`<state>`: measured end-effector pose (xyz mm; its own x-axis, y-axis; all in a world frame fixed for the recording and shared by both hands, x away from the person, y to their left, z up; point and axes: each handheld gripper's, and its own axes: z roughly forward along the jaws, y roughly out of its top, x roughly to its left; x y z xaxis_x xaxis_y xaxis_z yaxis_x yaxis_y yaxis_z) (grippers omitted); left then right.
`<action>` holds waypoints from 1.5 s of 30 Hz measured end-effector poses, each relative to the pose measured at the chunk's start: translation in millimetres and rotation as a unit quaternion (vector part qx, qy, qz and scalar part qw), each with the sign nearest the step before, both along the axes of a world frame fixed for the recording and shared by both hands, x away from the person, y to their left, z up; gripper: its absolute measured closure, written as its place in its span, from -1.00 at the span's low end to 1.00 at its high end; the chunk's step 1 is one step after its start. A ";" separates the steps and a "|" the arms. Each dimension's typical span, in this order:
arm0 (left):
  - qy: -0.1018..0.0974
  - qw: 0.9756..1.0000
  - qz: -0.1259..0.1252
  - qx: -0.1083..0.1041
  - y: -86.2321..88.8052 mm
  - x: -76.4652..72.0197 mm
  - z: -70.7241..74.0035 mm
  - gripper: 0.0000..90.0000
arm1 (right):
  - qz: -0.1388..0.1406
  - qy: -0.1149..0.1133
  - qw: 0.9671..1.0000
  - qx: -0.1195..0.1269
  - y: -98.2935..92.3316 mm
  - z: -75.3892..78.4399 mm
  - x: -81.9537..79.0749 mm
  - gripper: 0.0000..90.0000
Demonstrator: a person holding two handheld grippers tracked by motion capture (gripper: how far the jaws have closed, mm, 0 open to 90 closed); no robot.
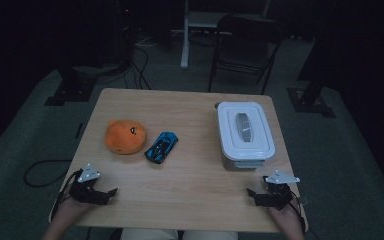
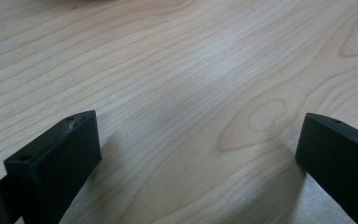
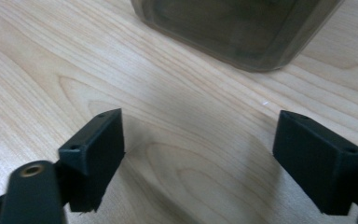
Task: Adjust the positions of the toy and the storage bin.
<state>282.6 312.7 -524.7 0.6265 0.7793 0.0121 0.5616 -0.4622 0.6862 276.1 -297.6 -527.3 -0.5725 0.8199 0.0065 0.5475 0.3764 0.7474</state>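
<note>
Both grippers rest low at the near edge of the tabletop (image 1: 190, 200), apparently a ready stance before any reach. The left gripper (image 1: 111, 192) has its jaws spread wide over bare wood, nothing between them. The right gripper (image 1: 252, 194) is likewise wide and empty, pointed toward the container (image 1: 244, 159), whose smoky translucent wall (image 3: 233, 28) lies just ahead of its jaws. That container sits at the right side with its white lid (image 1: 244, 131) still seated on top, so it probably has to be opened first. The orange plush toy (image 1: 125, 136) and the blue toy car (image 1: 162, 147) lie just beside each other left of centre, well apart from the left gripper; whether they touch is hard to tell in the dim high view
</note>
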 end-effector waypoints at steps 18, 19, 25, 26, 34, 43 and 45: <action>0.001 1.000 -0.009 0.001 -1.7 -1.9 0.1 -0.99 | -0.003 0.012 1.000 -0.002 0.1 -0.5 2.2 -0.69; 0.000 1.000 -0.008 0.001 -1.8 -1.9 0.1 -0.99 | -0.003 0.012 1.000 -0.006 1.1 -0.8 2.3 -0.70; 0.001 1.000 -0.007 0.002 -2.4 -1.0 0.5 -0.99 | -0.008 0.011 1.000 -0.009 1.1 -0.8 2.5 -0.71; 0.002 1.000 -0.002 0.002 -3.2 -0.4 0.8 -0.98 | -0.008 0.012 1.000 -0.009 1.2 -0.8 2.5 -0.71; 0.013 1.000 0.001 0.005 -17.6 8.3 3.5 -0.97 | -0.008 0.012 1.000 -0.009 1.2 -0.7 2.5 -0.70; 0.014 1.000 -0.018 0.000 -43.7 23.1 12.4 -0.97 | -0.011 0.012 1.000 -0.009 1.1 -0.7 2.5 -0.70; 0.010 1.000 -0.020 0.002 -51.5 26.5 15.6 -0.97 | -0.011 0.012 1.000 -0.009 1.1 -0.7 2.5 -0.70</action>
<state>309.1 261.2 -509.1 0.6574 0.7535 0.0016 0.5562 -0.4867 0.6736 278.7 -296.5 -528.0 -0.5546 0.8321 0.0044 0.5728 0.3779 0.7274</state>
